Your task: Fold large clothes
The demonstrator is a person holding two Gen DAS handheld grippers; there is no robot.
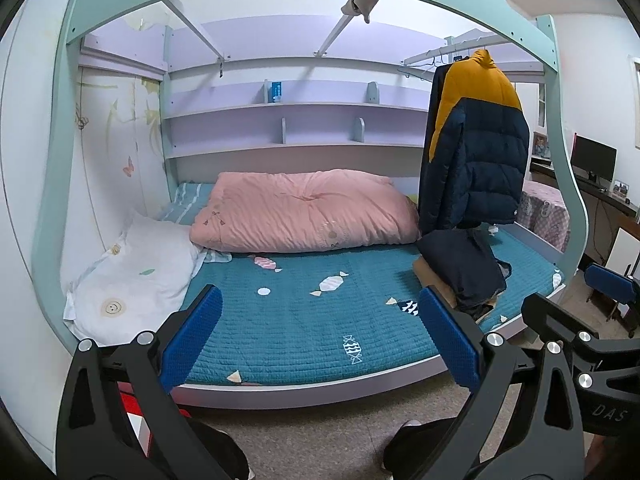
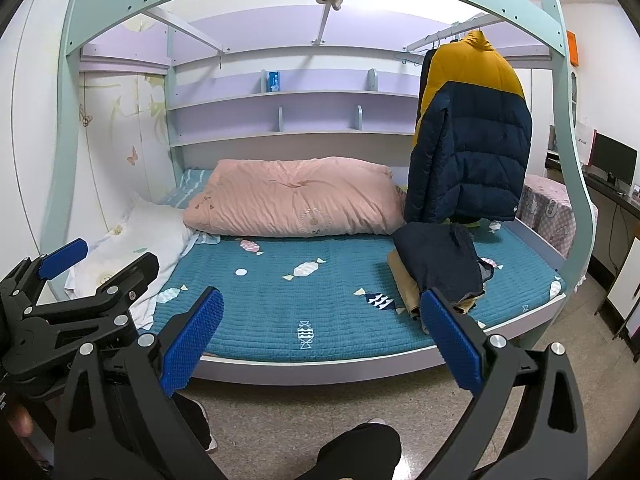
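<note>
Both hand-held grippers hover side by side in front of the bed, each with its blue-padded fingers spread wide apart and nothing between them: the left hand-held gripper [image 1: 320, 336] looks over the middle of the teal quilted mattress [image 1: 304, 320], and the right hand-held gripper [image 2: 322, 336] sits just beside it, its black frame visible at the right edge of the left wrist view. Beyond the fingers, a small pile of folded dark clothes [image 2: 438, 266] lies on the mattress toward its right end, on top of a tan garment. Above that pile a navy and mustard puffer jacket [image 2: 472, 140] hangs from a rail under the upper bunk. A pink duvet [image 1: 304, 210] lies along the back, a white pillow [image 1: 136, 268] at the left
</note>
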